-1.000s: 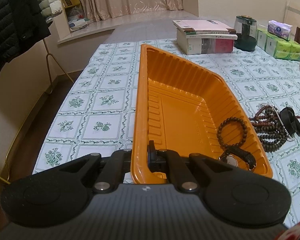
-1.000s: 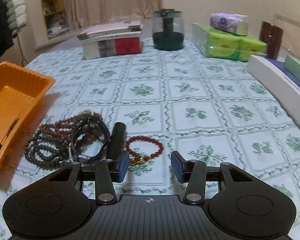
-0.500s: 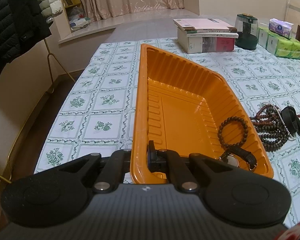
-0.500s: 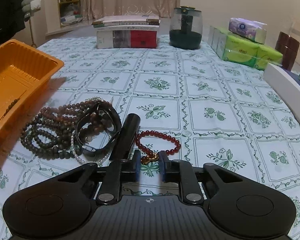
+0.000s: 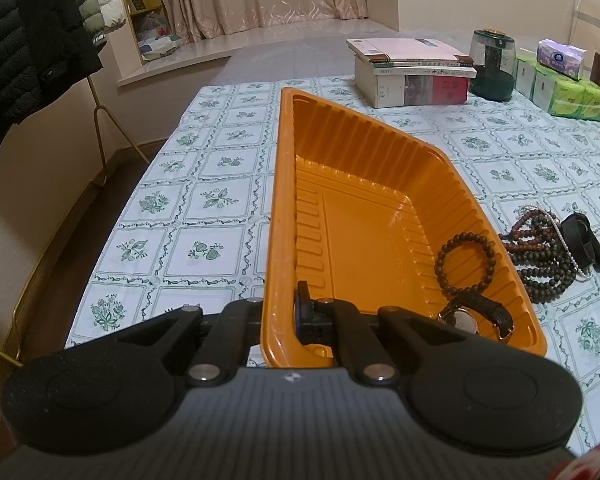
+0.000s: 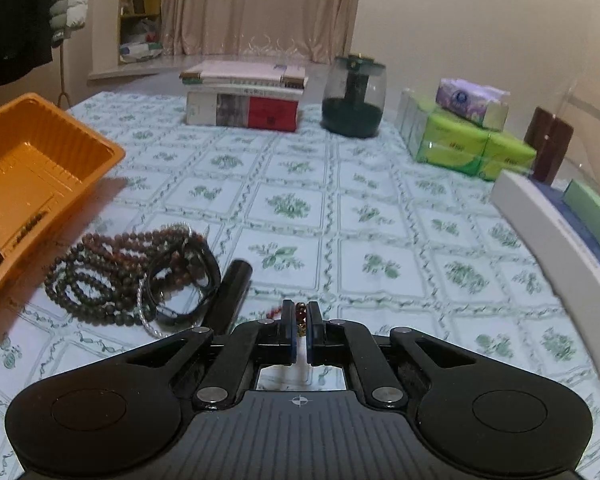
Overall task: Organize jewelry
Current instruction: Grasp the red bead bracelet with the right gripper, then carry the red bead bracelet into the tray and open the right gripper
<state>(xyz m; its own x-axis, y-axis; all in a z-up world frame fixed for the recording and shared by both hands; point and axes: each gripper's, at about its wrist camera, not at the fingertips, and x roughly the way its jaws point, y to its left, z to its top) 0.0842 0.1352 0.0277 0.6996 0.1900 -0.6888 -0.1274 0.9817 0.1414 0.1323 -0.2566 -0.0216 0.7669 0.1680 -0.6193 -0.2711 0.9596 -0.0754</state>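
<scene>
Left gripper (image 5: 288,312): jaws together, clamped on the near left wall of the orange tray (image 5: 276,216), one finger outside the wall and one inside. The tray stands on the bench (image 5: 204,200), which is covered with a green-and-white floral cloth. In the tray's near right corner lie a dark bead bracelet (image 5: 466,262) and, just nearer, a wristwatch (image 5: 476,316) with a dark strap.

Right gripper (image 6: 300,330): jaws drawn together on a red bead bracelet (image 6: 301,312); only a few red beads and a small gold piece show between and beyond the fingers, the rest being hidden by the gripper.

Just left of the right gripper, on the bench: a black cylinder (image 6: 230,296) lying on its side; next to it a black band (image 6: 180,280) resting on a heap of brown and dark bead strings (image 6: 108,268), with a thin string of pearls (image 6: 148,320) at the heap's near edge. The heap lies just right of the tray, apart from it.

Far side of the bench: a stack of books (image 6: 244,98), a dark green jar (image 6: 354,98) to their right, and green tissue packs (image 6: 460,140) farther right. A white box (image 6: 552,248) lies along the right edge.
</scene>
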